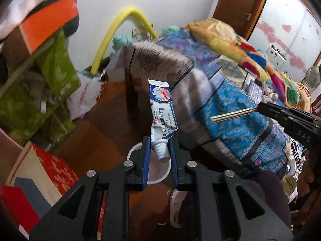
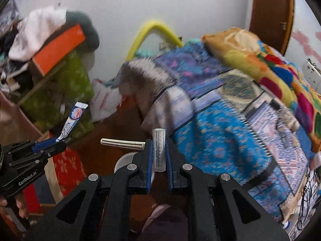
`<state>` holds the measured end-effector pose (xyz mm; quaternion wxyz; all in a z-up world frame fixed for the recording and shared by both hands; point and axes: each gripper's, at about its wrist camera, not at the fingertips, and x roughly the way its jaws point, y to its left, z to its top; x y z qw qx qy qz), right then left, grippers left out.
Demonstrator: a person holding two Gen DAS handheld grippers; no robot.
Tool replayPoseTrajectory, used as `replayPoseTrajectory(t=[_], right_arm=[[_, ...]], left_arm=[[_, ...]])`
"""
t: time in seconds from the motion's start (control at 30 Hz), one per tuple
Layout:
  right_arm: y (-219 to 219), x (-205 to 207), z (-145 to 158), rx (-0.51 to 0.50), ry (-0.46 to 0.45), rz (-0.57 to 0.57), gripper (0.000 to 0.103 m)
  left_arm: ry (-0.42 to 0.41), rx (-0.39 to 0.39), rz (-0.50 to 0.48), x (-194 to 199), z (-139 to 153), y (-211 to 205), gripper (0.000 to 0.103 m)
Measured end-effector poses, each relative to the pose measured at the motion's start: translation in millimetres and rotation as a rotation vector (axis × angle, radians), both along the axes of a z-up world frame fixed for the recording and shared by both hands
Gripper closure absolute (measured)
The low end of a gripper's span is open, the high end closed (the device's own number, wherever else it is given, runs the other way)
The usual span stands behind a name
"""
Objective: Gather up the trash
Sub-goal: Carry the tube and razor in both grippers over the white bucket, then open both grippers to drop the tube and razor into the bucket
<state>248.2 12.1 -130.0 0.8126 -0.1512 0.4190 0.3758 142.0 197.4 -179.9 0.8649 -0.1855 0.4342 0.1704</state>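
Note:
My left gripper is shut on a squeezed white-and-blue ointment tube, held by its capped end with the tube pointing up. It also shows in the right wrist view, at the left. My right gripper is shut on a disposable razor: its grey head sits between the jaws and its ribbed handle sticks out to the left. In the left wrist view the razor handle pokes from the right gripper. A white round bin sits on the floor below both grippers.
A bed with a blue patterned blanket and a colourful quilt fills the right. Green cloth-covered shelves with an orange box, a white plastic bag and a red box stand left. The brown floor lies between.

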Motion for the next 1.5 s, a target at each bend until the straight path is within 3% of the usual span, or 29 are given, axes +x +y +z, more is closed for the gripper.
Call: replayPoseTrajectory(t=[0.5,0.77,0.97,1.03,1.1,1.13,1.3,1.5], right_arm=[[84.2,-5.1,-131.2,-0.282,0.190,0.126,0.091],[118.7,8.7,-180.3,-0.395,0.251,0.175,0.091],[129.8,24.3,-187.2,-0.348,0.327,0.198,0.091],[131.9,28.1,-189.6,-0.340,0.379,0.207,0.083],[129.7,29.6,-189.1,-0.338,0.384,0.202,0.063],[129.0,30.3,-188.3,-0.333,0.375,0.199,0.061],[122.2,28.2,-177.4,-0.309,0.357,0.208,0.061],[109.6,25.1,-149.8,-0.251,0.314,0.212,0.061]], left_arm=[[0.231,-0.184,0.057,14.0,-126.4,30.5,0.085],[0.336,-0.230,0.056,39.5,-172.7,41.9,0.085],[0.340,-0.289,0.091,56.4,-183.4,56.5,0.084],[0.352,-0.289,0.107,59.9,-187.0,60.1,0.081],[0.353,-0.297,0.119,59.8,-189.1,62.2,0.081],[0.351,-0.299,0.120,59.4,-189.3,62.7,0.081],[0.346,-0.256,0.115,53.8,-178.0,58.8,0.081],[0.295,-0.195,0.115,43.5,-141.9,50.9,0.081]])
